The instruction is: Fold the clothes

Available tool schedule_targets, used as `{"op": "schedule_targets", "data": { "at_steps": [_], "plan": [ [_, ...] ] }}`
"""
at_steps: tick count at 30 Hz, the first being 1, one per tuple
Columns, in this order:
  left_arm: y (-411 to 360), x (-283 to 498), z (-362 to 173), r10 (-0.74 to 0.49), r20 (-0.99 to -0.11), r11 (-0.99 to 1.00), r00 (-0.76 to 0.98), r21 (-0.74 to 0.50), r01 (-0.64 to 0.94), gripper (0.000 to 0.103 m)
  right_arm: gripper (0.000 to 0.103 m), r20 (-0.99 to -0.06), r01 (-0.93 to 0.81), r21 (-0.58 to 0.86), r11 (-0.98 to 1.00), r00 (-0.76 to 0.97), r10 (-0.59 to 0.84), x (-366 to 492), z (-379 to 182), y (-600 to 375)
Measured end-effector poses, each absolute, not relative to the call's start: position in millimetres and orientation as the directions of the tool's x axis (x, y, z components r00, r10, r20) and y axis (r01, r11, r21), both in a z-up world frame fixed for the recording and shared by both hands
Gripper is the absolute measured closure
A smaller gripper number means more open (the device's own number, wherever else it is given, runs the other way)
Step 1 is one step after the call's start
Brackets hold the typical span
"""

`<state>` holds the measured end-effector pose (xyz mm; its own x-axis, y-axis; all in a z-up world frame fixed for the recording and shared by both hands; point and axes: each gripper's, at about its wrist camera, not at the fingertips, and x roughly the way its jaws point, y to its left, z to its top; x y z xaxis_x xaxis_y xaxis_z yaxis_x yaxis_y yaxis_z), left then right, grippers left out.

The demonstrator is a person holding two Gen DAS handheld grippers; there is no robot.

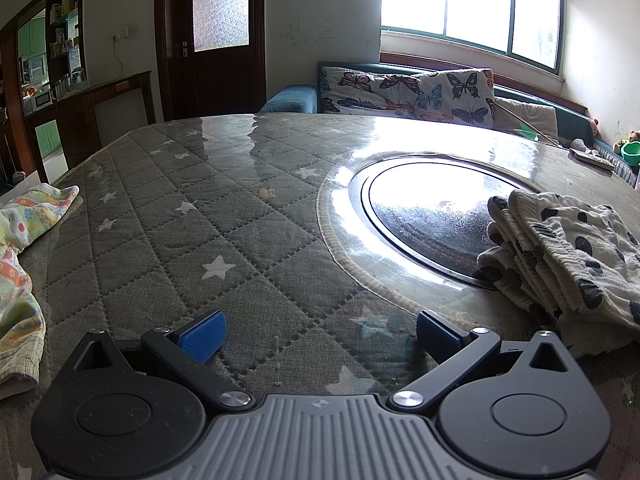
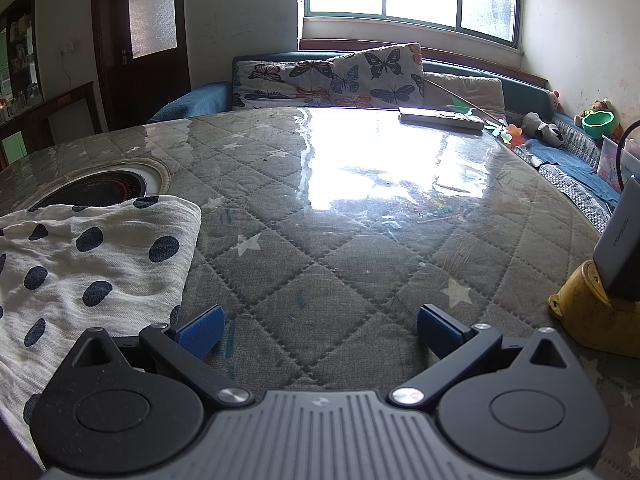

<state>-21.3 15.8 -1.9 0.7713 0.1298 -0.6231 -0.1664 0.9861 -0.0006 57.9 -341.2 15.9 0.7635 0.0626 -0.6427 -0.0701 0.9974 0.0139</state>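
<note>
A white garment with dark polka dots [image 1: 568, 256] lies folded in layers on the table, at the right of the left wrist view. The same garment [image 2: 92, 260] fills the left of the right wrist view. A crumpled pastel-patterned garment [image 1: 20, 264] lies at the table's left edge. My left gripper [image 1: 320, 332] is open over bare quilted cloth between the two garments, with nothing between its blue pads. My right gripper [image 2: 318, 330] is open just right of the dotted garment, its left pad [image 2: 202, 330] close to the fabric's edge.
The table [image 2: 320, 248] has a grey star-quilted cover under clear plastic. A round black inset [image 1: 424, 216] sits in it. A yellow stand with a grey box [image 2: 600, 296] is at the right edge, a flat remote-like box [image 2: 440, 118] at the far edge. A sofa with butterfly cushions [image 2: 332, 76] lies beyond.
</note>
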Motion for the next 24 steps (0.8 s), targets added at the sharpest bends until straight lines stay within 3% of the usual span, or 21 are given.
{"op": "schedule_targets", "data": {
  "at_steps": [24],
  "plan": [
    [13.5, -19.9, -1.4, 0.132, -0.624, 0.986, 0.770, 0.005, -0.165, 0.000, 0.000, -0.643, -0.070, 0.015, 0.997, 0.764, 0.063, 57.9, 15.5, -340.7]
  ]
}}
